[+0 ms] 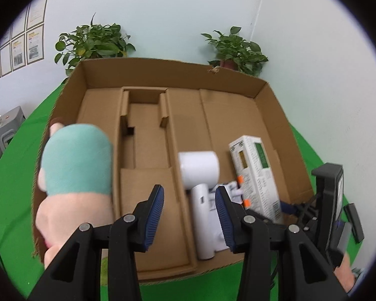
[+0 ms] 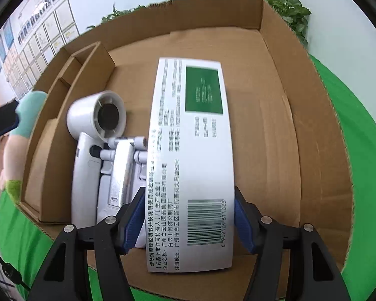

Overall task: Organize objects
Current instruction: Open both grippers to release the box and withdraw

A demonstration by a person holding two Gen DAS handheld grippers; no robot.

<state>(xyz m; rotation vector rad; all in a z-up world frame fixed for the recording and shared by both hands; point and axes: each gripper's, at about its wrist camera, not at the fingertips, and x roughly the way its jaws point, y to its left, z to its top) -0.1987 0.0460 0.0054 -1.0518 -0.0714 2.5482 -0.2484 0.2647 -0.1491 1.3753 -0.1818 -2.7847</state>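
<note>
Right gripper (image 2: 189, 215) clamped on carton (image 2: 190, 150) over box (image 2: 320, 130), beside dryer (image 2: 97, 125). Left gripper (image 1: 189, 213) jaws apart, empty, above box; plush (image 1: 75, 163) on box's left edge.

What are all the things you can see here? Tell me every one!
cardboard box: one, brown, open, on the green cloth
hair dryer: one, white, lying in the box
medicine box: one, white with a green patch, over the box's right part, in the right gripper
small white gadget: one, with orange tips, between dryer and medicine box
plush toy: one, pink with teal, at the box's left edge
potted plants: two, green, behind the box
green cloth: one, under the box
left hand-held gripper: black, blue pads, open, empty
right hand-held gripper: black, blue pads, clamping the medicine box
</note>
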